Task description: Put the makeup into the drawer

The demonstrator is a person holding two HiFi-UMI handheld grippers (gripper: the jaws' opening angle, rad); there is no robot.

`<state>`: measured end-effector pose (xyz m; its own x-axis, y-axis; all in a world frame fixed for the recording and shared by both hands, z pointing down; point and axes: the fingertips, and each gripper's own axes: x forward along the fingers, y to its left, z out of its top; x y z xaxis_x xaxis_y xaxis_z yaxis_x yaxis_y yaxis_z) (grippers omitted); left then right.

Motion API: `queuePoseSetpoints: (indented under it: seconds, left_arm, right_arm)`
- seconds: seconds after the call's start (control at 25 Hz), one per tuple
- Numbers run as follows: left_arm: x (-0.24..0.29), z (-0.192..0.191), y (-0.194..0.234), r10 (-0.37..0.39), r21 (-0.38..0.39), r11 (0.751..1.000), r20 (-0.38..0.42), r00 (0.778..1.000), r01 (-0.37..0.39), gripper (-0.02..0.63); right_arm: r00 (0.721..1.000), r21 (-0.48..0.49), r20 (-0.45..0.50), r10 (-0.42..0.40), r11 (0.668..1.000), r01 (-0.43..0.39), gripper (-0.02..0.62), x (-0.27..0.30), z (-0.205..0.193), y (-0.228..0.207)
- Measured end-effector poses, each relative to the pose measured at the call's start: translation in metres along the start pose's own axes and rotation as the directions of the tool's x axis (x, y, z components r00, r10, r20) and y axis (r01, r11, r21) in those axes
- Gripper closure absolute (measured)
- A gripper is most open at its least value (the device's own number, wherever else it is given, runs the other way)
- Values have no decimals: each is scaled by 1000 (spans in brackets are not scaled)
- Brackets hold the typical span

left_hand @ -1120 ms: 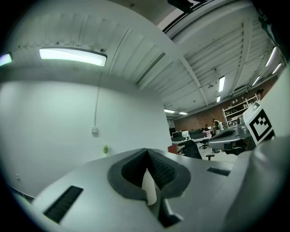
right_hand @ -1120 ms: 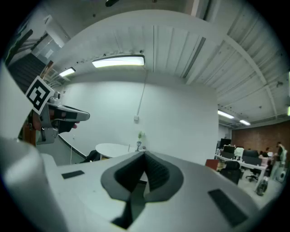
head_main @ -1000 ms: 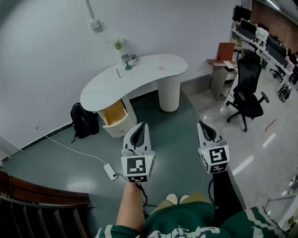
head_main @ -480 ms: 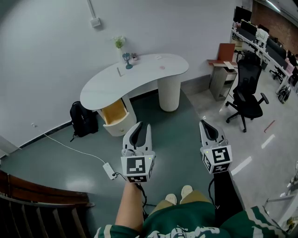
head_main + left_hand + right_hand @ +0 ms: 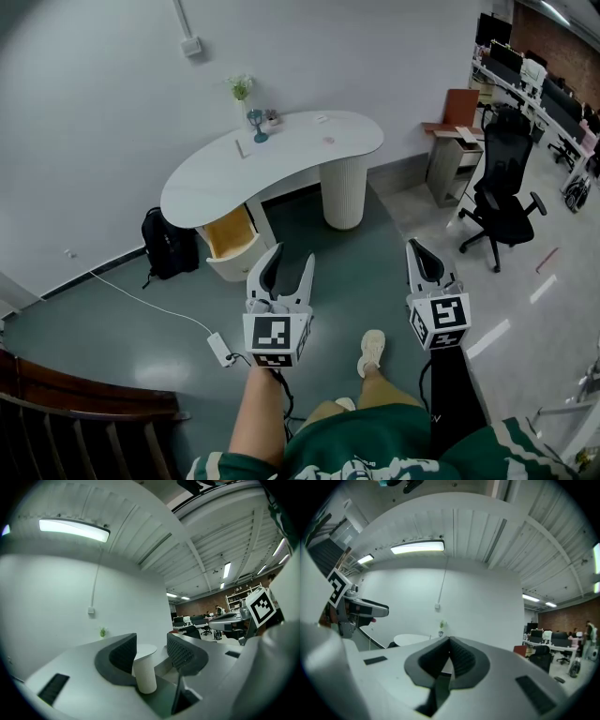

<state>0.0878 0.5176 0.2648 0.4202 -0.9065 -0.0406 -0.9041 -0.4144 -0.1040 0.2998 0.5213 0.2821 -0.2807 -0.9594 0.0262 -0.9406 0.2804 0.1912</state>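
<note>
A white curved desk (image 5: 281,155) stands against the far wall. Its wood-lined drawer (image 5: 230,232) hangs open under the left end. Small makeup items lie on the desk top: a thin stick (image 5: 238,148), a pink piece (image 5: 328,141) and little pots (image 5: 270,117). My left gripper (image 5: 289,262) is held level over the floor, well short of the desk. Its jaws have just been opening and nothing is between them (image 5: 152,645). My right gripper (image 5: 421,255) is beside it, also short of the desk, and shut with nothing in it (image 5: 449,652).
A small plant (image 5: 241,89) and a blue ornament (image 5: 258,123) stand at the desk's back. A black backpack (image 5: 169,246) leans by the wall. A power strip with its cable (image 5: 222,349) lies on the floor. An office chair (image 5: 502,183) and a low cabinet (image 5: 448,155) are at right.
The left gripper's jaws have gone from shut to open. Both grippers have come a little closer to the desk, and the person's foot has stepped forward.
</note>
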Motion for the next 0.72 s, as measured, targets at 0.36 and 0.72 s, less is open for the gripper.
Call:
queuePoseSetpoints:
  seconds: [0.36,0.72]
  left_arm:
    - [94,-2,6,12,-27,1000,36,999,-11,400]
    - [197,-4,12,8,-28,1000,22,1000,-8,380]
  right_arm:
    - [1000,22,29,6,1000,-7,591,70,-12,-54]
    - [999,37,27,45,998,-46,591,165,-20,-108]
